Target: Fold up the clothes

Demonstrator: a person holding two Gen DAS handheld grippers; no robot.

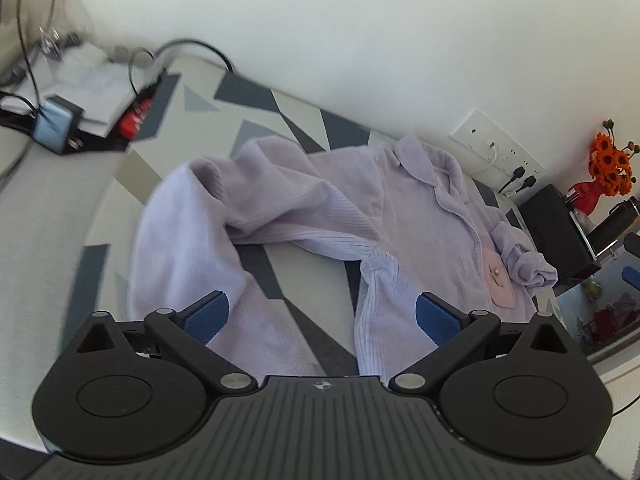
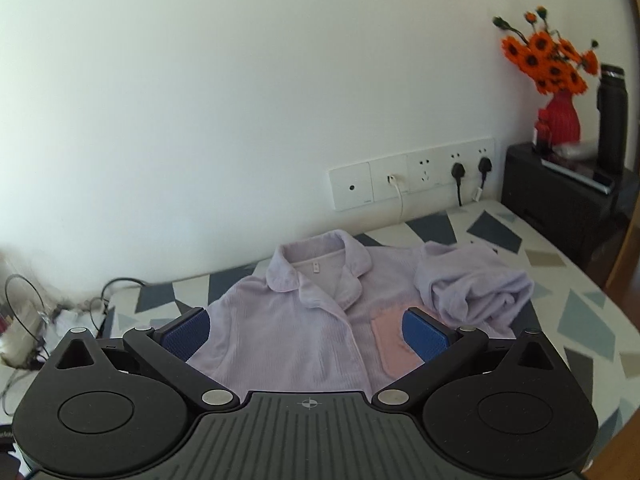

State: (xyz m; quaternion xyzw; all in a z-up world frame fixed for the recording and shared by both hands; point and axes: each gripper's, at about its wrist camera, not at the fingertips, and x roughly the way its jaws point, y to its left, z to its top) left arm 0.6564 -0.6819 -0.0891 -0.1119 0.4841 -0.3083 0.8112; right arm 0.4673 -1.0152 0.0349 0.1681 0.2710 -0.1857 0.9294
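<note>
1. The lilac pajama top lies spread face-up on the patterned bedsheet, collar toward the wall; its lower hem is cut off behind my gripper bodies in both views.
2. My left gripper hangs over the top with its jaws spread wide, holding nothing; my right gripper is likewise wide open and empty above the chest.
3. One sleeve sprawls loosely toward me, and only the left wrist view shows it in full; the other sleeve sits bunched on the shoulder by the pink pocket.
4. The pocket is half hidden behind my right blue pad.
5. Only the left wrist view shows the cluttered corner with cables and a blue adapter, all blurred.
6. Only the right wrist view shows the wall outlet strip clearly: two black plugs, one white.
7. I count one top, two sleeves, one pocket, one red vase of orange flowers.
</note>
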